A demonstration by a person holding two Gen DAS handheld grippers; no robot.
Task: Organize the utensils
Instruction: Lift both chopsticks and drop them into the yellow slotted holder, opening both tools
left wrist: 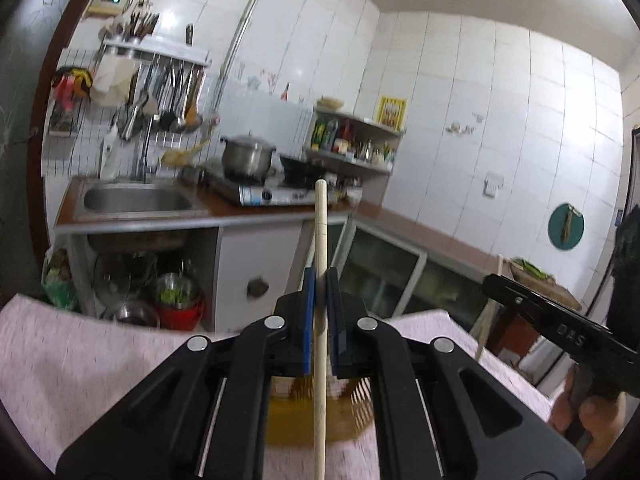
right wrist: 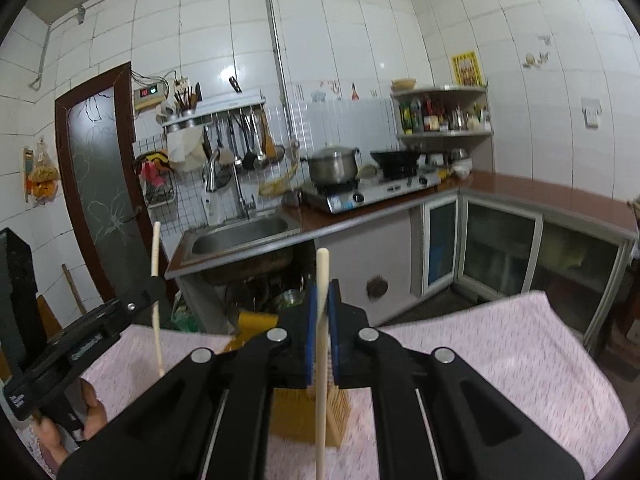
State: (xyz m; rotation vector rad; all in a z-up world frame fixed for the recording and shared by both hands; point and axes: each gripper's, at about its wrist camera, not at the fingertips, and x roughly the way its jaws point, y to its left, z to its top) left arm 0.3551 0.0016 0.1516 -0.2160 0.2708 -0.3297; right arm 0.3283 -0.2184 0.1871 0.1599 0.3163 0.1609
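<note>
My left gripper (left wrist: 320, 280) is shut on a pale wooden chopstick (left wrist: 320, 232) that stands upright between its blue pads, above a yellow wooden utensil holder (left wrist: 296, 412) on the pink cloth. My right gripper (right wrist: 322, 292) is shut on a second wooden chopstick (right wrist: 322, 268), also upright, above the same wooden holder (right wrist: 308, 412). The right gripper shows at the right of the left wrist view (left wrist: 492, 280) with its chopstick (left wrist: 490, 312). The left gripper shows at the left of the right wrist view (right wrist: 154, 284) with its chopstick (right wrist: 157, 260).
A table with a pink cloth (left wrist: 80, 360) lies under both grippers. Behind are a sink (right wrist: 240, 236), a gas stove with a steel pot (right wrist: 334, 166) and a wok, a corner shelf of bottles (right wrist: 440, 114), hanging ladles, and glass-door cabinets (right wrist: 500, 252).
</note>
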